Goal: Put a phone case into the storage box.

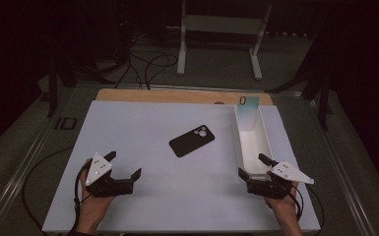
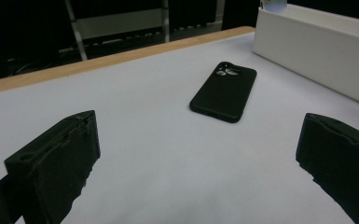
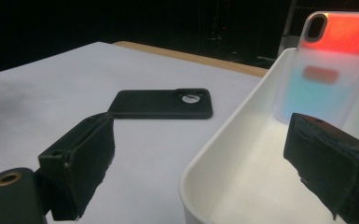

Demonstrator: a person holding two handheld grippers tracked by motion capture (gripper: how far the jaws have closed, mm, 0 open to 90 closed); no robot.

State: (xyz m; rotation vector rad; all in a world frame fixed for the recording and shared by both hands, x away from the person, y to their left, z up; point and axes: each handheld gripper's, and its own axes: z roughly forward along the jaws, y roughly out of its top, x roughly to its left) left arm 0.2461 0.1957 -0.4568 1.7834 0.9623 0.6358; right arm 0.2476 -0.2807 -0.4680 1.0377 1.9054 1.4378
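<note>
A black phone case lies flat, camera cutout up, in the middle of the white table top; it also shows ahead in the left gripper view and the right gripper view. An iridescent phone case leans upright against the far end of a long white bin, seen closer in the right gripper view. My left gripper is open at the near left, apart from the black case. My right gripper is open at the bin's near end, its jaws straddling the bin's near left wall.
A bare wooden strip runs along the table's far edge. Beyond it stand a white metal frame and loose cables on the dark floor. Metal rails border the table sides.
</note>
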